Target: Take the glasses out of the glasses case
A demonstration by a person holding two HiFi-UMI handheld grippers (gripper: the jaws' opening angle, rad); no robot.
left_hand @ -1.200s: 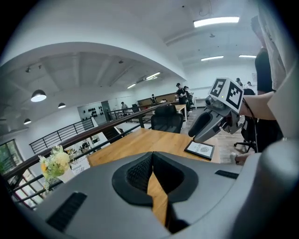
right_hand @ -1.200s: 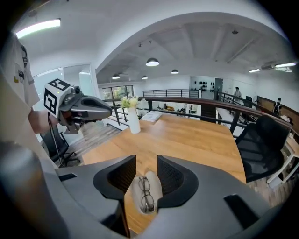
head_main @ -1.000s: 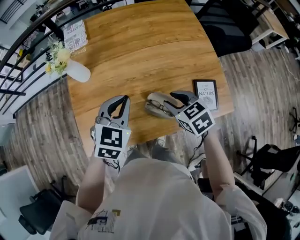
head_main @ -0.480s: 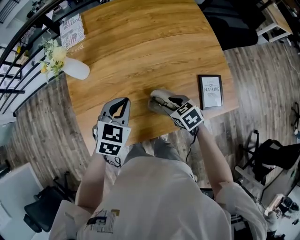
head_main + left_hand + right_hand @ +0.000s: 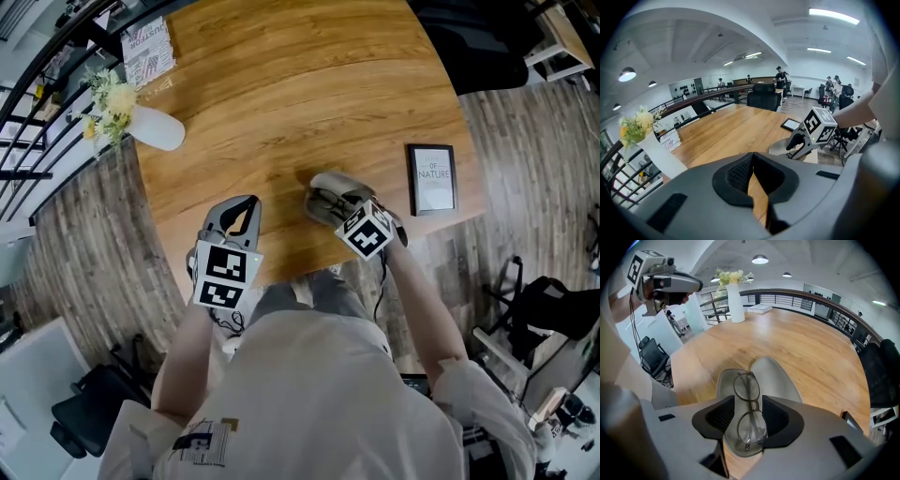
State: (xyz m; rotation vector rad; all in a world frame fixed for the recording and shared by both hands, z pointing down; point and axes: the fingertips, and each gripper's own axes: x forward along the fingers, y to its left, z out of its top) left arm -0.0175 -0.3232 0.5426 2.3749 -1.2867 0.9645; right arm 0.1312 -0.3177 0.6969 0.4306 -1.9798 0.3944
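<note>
An open grey glasses case (image 5: 323, 187) lies near the table's front edge, its lid (image 5: 776, 373) folded back. Thin-rimmed glasses (image 5: 749, 406) rest in its lower half. My right gripper (image 5: 339, 204) points steeply down over the case. Its jaws have just been opening, and they stand open on either side of the glasses and the case's tray (image 5: 749, 416) without pressing on them. To the left of the case, my left gripper (image 5: 246, 202) hangs low over bare wood, its tips together with nothing held (image 5: 752, 161). It also shows at the right gripper view's top left (image 5: 670, 283).
A framed picture (image 5: 433, 178) lies at the table's right edge, close to the case. A white vase with yellow flowers (image 5: 155, 133) and a printed booklet (image 5: 148, 52) sit at the far left. The round wooden table (image 5: 300, 94) ends just behind both grippers.
My right gripper has come down over the open case, so the glasses now lie between its jaws. The left gripper has sunk a little towards the table.
</note>
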